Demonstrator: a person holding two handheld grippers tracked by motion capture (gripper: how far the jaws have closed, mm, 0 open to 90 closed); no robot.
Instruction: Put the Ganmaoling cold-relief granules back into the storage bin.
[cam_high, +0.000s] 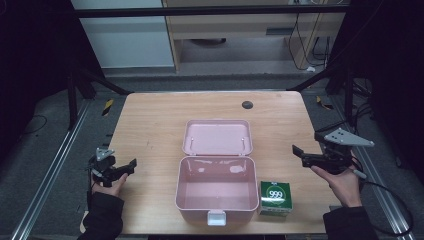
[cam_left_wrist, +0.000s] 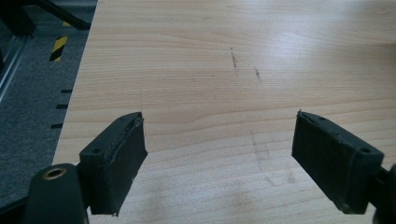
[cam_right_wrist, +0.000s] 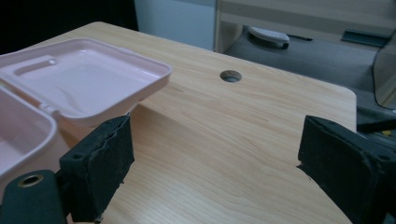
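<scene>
Right now I am holding a set of fingers in each hand over the desk (cam_high: 160, 115), and both sets are standing open with nothing between them. My left fingers (cam_left_wrist: 219, 158) are spreading wide above bare wood near the desk's left edge; in the left gripper view their bases are cut off at the bottom of the picture, and past them I am seeing faint scuff marks (cam_left_wrist: 233, 60) on the wood. In the high view my left fingers (cam_high: 131, 165) are pointing toward the pink box (cam_high: 217, 192), which is sitting well off to their right with its lid (cam_high: 217, 137) lying open behind it.

My right fingers (cam_right_wrist: 212, 158) are also gaping, gripping nothing. Just beyond the left one the pink box is showing, cut off at the picture's left side, so I am making out a corner of its tub and part of the lid. Farther ahead of the fingers a round hole (cam_right_wrist: 230, 75) is sitting in the desk. In the high view my right fingers (cam_high: 299, 153) are hovering to the right of the box, and the green carton (cam_high: 274, 198) marked 999 is standing below and just left of them, touching or nearly touching the box; I cannot tell which. The carton's smaller print is too tiny to read.
</scene>
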